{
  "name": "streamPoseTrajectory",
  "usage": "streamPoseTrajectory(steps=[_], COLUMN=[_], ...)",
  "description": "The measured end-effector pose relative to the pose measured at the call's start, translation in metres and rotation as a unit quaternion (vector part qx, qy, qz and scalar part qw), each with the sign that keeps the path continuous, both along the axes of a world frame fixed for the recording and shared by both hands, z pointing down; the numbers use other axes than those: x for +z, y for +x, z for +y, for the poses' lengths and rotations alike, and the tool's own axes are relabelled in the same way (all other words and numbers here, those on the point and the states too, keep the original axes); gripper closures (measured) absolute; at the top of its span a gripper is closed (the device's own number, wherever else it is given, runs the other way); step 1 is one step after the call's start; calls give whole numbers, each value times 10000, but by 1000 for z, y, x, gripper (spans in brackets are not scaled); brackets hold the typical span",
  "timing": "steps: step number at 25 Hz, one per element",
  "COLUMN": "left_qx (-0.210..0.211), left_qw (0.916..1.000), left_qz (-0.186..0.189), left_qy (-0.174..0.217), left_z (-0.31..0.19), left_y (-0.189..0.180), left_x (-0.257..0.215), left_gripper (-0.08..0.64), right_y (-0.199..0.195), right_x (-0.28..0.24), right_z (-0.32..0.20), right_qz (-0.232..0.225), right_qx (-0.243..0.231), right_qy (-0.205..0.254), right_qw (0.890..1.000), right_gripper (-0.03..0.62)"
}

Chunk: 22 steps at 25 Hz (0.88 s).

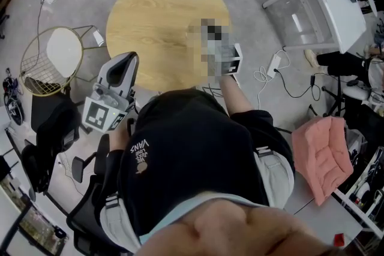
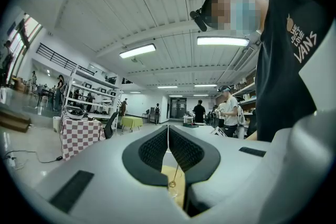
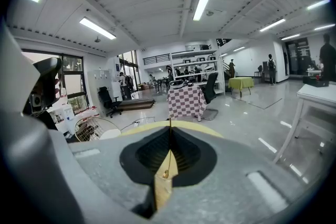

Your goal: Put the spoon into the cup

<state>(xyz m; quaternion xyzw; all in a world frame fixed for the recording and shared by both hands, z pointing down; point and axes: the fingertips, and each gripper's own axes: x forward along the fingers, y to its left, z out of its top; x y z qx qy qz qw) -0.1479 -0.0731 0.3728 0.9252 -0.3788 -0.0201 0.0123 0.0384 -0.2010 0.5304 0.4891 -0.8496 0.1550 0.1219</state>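
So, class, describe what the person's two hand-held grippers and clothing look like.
The left hand-held gripper and right hand-held gripper both have pale grey shells with black ribbed pads. The left one's cube bears a black-and-white square marker. The person wears a black short-sleeved T-shirt with pale print.

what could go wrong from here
1. No spoon or cup shows on the round wooden table, so there may be nothing to grasp.
2. The left gripper and right gripper both have jaws together; they must open before any grasp.
3. Loose cables lie on the floor beside the table: a possible snag or trip.
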Motion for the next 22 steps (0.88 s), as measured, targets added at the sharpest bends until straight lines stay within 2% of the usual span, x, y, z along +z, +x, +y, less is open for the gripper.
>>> streamPoseTrajectory(steps=[22], left_qx=[-149], left_qw=[9998], left_qz=[-33], left_qy=[-93], left_z=[5], left_y=[-6], left_x=[3], left_gripper=[558], right_y=[0], right_x=[34], right_z=[-4], right_qz=[204], right_qx=[43], right_qy=[-316], right_qw=[9993], right_gripper=[594])
